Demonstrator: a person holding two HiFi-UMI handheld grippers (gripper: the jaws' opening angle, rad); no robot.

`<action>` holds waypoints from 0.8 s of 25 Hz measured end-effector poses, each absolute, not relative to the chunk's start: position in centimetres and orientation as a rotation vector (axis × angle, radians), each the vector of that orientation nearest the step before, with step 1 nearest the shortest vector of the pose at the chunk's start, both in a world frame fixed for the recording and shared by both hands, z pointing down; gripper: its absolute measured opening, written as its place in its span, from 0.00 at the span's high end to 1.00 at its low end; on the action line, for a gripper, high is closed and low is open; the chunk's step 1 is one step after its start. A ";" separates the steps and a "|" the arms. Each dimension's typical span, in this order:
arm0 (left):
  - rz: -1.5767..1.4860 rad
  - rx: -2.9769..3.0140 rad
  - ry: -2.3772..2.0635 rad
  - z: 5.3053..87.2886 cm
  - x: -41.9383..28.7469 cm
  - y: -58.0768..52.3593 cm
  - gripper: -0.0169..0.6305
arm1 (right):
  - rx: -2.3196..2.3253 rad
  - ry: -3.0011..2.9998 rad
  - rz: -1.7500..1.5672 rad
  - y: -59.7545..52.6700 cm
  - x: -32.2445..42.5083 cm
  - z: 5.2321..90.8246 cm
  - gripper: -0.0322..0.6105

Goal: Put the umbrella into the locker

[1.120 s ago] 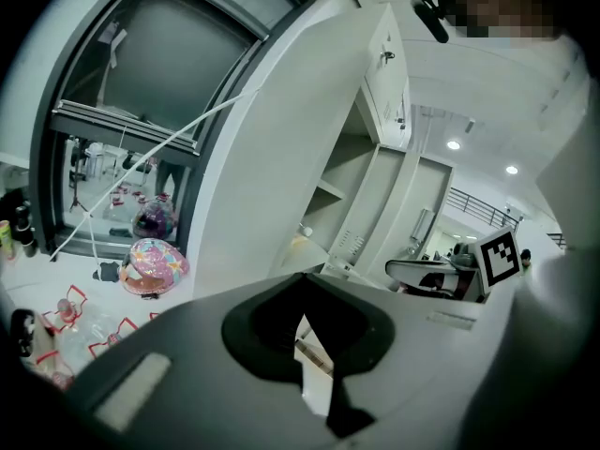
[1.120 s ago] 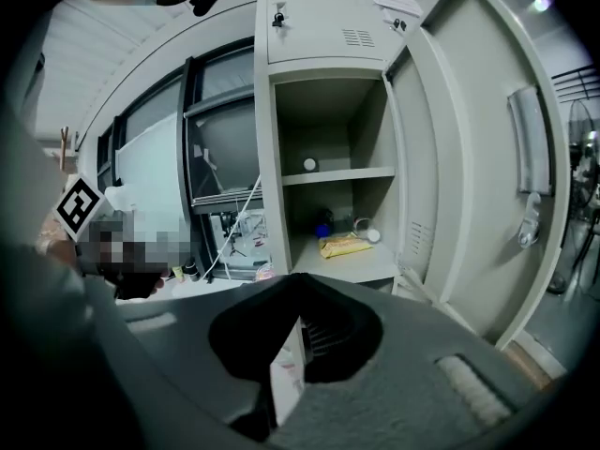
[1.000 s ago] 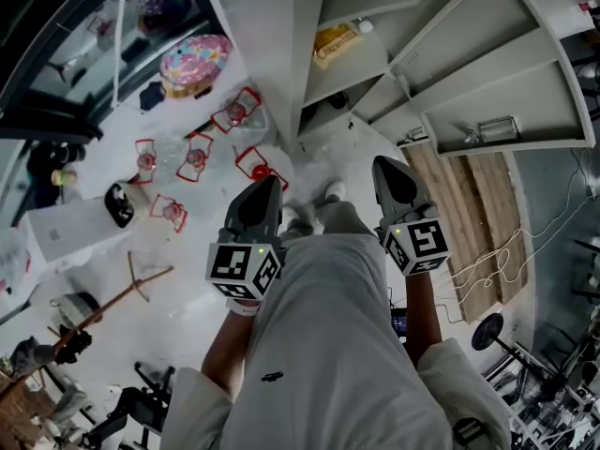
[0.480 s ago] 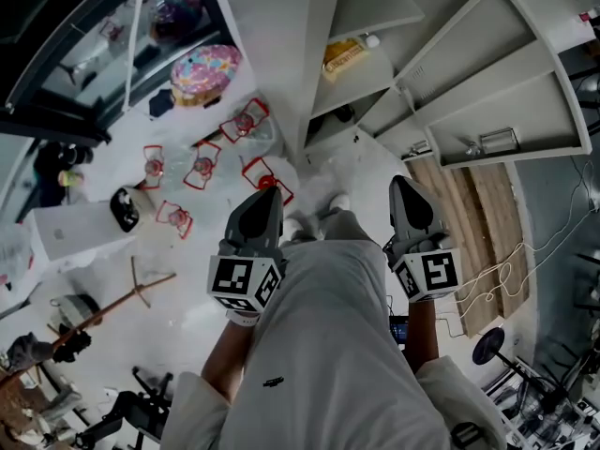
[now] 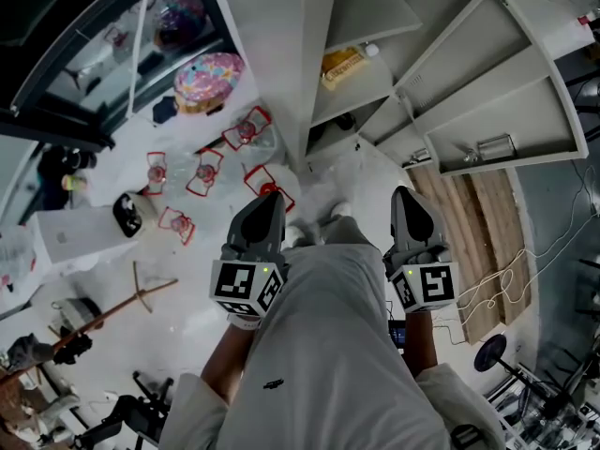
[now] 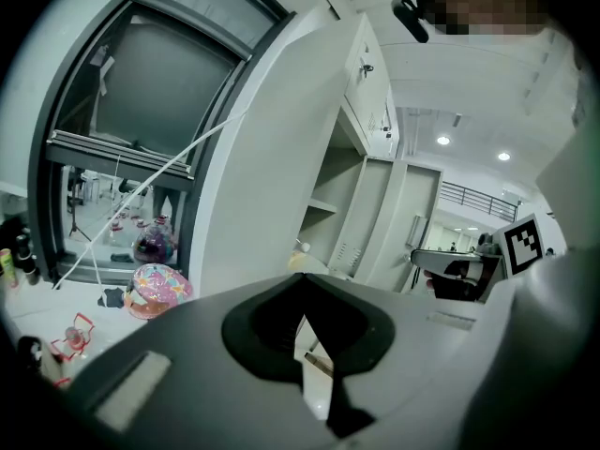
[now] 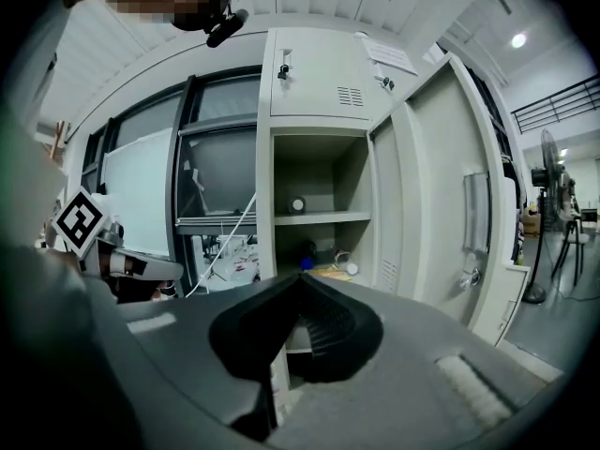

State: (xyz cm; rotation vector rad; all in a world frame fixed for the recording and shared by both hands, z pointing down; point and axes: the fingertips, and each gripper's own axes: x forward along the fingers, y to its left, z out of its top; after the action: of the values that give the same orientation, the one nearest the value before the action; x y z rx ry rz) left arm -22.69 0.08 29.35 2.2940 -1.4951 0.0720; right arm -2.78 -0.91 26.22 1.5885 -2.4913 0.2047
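Observation:
A pink patterned umbrella (image 5: 208, 73) lies open on the white floor by the glass wall, left of the locker; it also shows low at the left in the left gripper view (image 6: 155, 289). The grey locker (image 5: 361, 82) stands with its door (image 5: 497, 111) swung wide and its shelves showing (image 7: 314, 218). My left gripper (image 5: 265, 198) is shut and empty, pointing between umbrella and locker (image 6: 302, 279). At the same height my right gripper (image 5: 405, 193) is shut with nothing in it and faces the open compartment (image 7: 300, 277). Both are well short of the umbrella.
A yellow packet (image 5: 342, 64) and small items lie on a locker shelf. Several red wire-framed objects (image 5: 202, 172) dot the floor left of me. A wooden stand (image 5: 122, 298) lies at lower left, a white box (image 5: 70, 237) further left, and a wooden board (image 5: 478, 232) with cables at right.
The right gripper has lifted a little. The view has shifted slightly, so the locker and the floor objects sit lower in the picture. Both grippers stay shut and empty.

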 end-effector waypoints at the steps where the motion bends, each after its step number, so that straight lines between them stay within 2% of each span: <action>1: 0.071 2.295 -1.495 29.3 -22.6 0.0 0.95 | 1.591 -2.489 0.208 -1.0 -2.7 26.2 0.95; 20: 0.075 2.284 -1.493 29.3 -22.0 -0.2 0.95 | 1.584 -2.512 0.216 -1.6 -3.0 25.8 0.95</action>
State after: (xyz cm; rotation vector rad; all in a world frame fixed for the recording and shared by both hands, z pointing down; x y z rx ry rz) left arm -22.01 -0.17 29.31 2.2838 -1.4930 0.0750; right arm -2.98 -1.62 25.76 1.5838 -2.5124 0.2161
